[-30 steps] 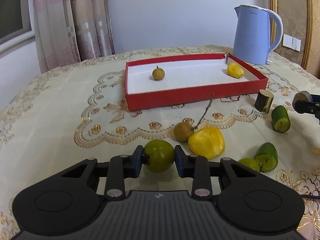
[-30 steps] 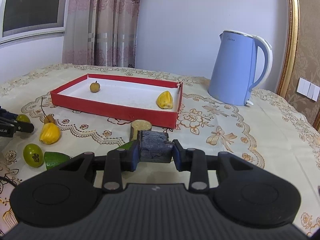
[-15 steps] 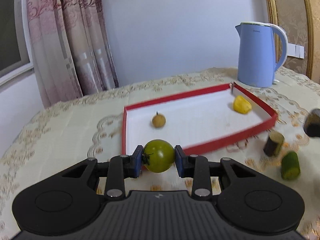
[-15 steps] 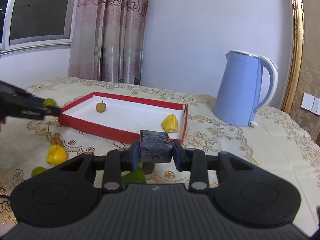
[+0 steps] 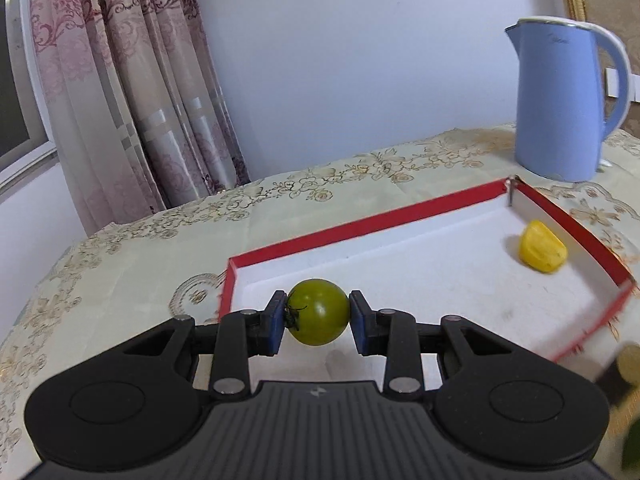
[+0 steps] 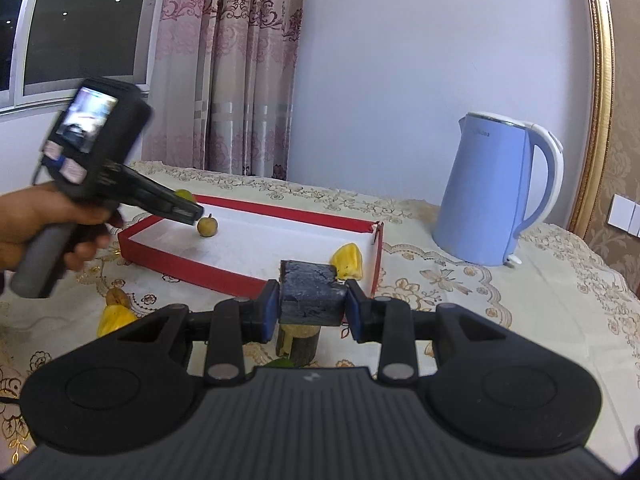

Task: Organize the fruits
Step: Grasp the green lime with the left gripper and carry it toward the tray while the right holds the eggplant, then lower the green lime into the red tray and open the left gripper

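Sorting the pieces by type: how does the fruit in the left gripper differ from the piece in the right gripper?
The green tomato is round, smooth and glossy; the dark block is squarish, rough and almost black. The tomato hangs over the red tray; the block is held in front of it. Both are clamped between blue pads.

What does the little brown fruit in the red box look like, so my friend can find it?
Find the big blue kettle, then the red tray with the white floor beside it. At the tray's end away from the kettle sits the small round brown fruit with a short stem. The tray's other fruit, the yellow piece, is bright and lumpy.
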{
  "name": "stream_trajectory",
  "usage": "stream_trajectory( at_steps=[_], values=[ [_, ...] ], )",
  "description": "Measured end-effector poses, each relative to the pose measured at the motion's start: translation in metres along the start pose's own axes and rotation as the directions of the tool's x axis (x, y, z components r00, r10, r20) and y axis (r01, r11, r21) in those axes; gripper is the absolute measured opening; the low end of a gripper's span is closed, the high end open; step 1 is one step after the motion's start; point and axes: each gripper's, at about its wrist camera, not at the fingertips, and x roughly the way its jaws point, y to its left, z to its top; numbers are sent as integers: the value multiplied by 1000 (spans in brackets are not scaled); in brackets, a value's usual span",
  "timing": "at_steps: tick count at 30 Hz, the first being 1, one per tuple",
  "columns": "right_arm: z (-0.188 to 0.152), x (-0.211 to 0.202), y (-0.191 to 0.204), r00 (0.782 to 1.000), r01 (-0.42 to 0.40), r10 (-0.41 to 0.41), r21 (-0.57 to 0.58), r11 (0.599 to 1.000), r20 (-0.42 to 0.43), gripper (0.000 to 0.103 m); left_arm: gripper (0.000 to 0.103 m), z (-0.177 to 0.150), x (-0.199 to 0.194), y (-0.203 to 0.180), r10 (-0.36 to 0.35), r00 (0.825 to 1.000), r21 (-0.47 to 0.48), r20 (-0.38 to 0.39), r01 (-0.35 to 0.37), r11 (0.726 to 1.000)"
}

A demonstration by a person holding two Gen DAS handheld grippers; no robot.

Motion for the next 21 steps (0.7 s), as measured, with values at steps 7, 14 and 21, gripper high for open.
stream_trajectory(
  at_steps=[7, 14, 21],
  values=[
    [1, 7, -3, 1000, 7, -7, -12, 1000, -12, 33, 32, 18, 43, -13, -7, 999, 3, -45, 7, 1000],
    [3, 10, 0, 1000, 4, -5, -23, 1000, -15, 33, 32, 21, 67, -24, -19, 996, 2, -83, 19, 1000],
    [6, 14, 2, 1000, 0, 0, -31, 1000, -20, 33, 33, 21, 71, -26, -9, 996, -4, -84, 9, 1000]
  ],
)
